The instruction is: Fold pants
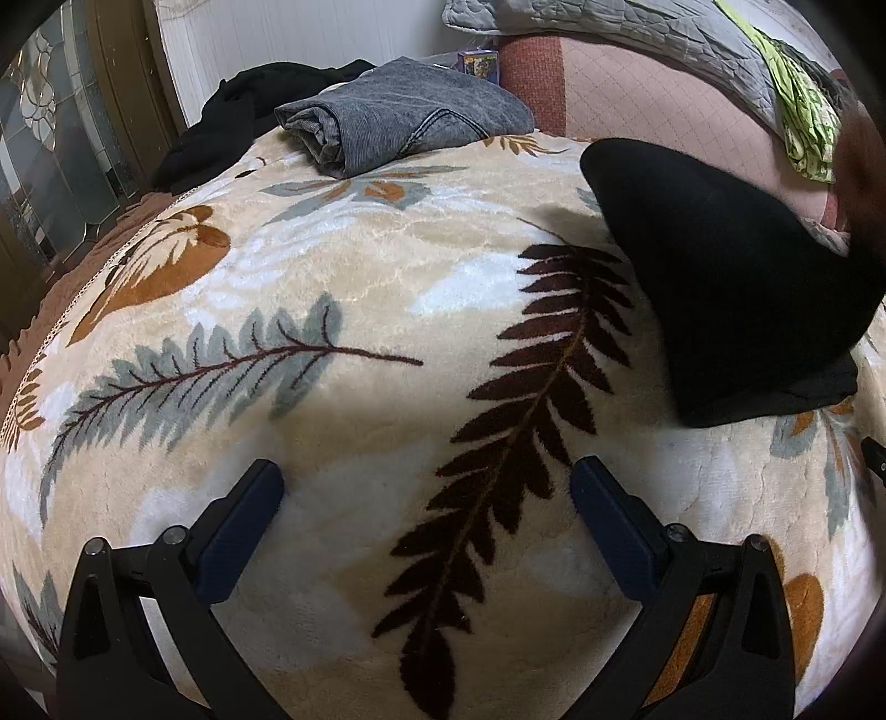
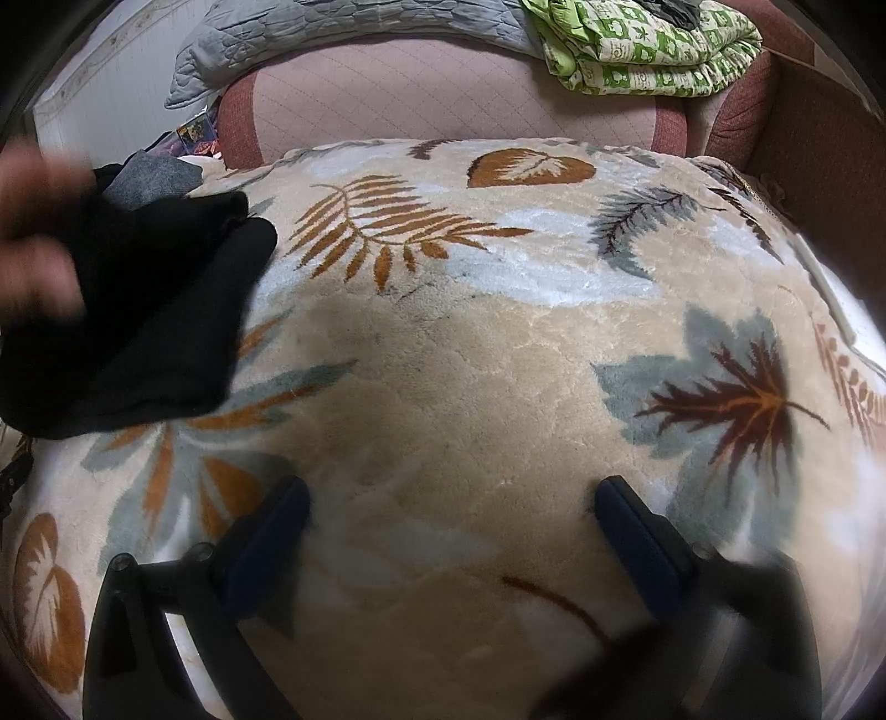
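A folded pair of black pants (image 1: 736, 288) lies on the leaf-patterned blanket (image 1: 360, 310), at the right of the left wrist view and at the left of the right wrist view (image 2: 138, 327). A blurred bare hand (image 2: 39, 232) rests on it. My left gripper (image 1: 426, 487) is open and empty above the blanket, left of and below the pants. My right gripper (image 2: 451, 504) is open and empty above the blanket (image 2: 470, 360), right of the pants.
A folded grey pair of jeans (image 1: 398, 122) and a black garment (image 1: 232, 122) lie at the blanket's far side. A pink quilted cushion (image 2: 443, 99), a grey quilt (image 2: 332, 27) and a green patterned blanket (image 2: 648, 44) sit behind. A glass door (image 1: 55, 138) stands at the left.
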A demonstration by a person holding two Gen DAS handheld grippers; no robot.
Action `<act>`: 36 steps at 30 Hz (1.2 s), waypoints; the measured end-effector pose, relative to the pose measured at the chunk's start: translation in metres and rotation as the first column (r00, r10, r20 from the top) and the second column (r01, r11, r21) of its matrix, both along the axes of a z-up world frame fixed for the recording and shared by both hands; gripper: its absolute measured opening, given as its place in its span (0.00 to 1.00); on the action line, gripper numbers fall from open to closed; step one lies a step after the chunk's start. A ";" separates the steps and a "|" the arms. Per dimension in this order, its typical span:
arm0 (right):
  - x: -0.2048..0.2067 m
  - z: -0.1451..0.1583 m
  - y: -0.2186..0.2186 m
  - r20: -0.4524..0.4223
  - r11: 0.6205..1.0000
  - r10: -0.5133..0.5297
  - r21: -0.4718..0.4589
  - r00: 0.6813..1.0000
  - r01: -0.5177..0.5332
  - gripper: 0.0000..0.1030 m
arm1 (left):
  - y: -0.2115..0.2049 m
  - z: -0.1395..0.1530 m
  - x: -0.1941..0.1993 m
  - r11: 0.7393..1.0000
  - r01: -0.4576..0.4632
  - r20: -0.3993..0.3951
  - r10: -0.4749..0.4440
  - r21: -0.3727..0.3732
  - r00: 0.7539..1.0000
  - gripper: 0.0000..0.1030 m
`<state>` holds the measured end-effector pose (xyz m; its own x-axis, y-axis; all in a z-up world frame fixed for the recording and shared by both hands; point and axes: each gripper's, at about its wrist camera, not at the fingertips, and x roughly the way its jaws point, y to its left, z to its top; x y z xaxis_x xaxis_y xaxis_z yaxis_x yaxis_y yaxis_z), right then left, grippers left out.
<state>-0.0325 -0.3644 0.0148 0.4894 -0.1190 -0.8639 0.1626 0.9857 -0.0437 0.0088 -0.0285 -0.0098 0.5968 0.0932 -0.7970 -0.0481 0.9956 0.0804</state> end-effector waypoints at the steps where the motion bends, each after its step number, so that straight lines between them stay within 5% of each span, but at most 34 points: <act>1: 0.000 0.000 0.000 0.000 1.000 0.000 0.000 1.000 0.000 0.99 | 0.000 0.000 0.000 1.000 0.000 0.000 0.000 0.000 1.000 1.00; 36: 0.000 -0.002 0.000 0.000 1.000 0.000 -0.002 1.000 0.000 0.99 | 0.004 -0.004 0.004 1.000 0.000 0.000 0.000 0.009 1.000 1.00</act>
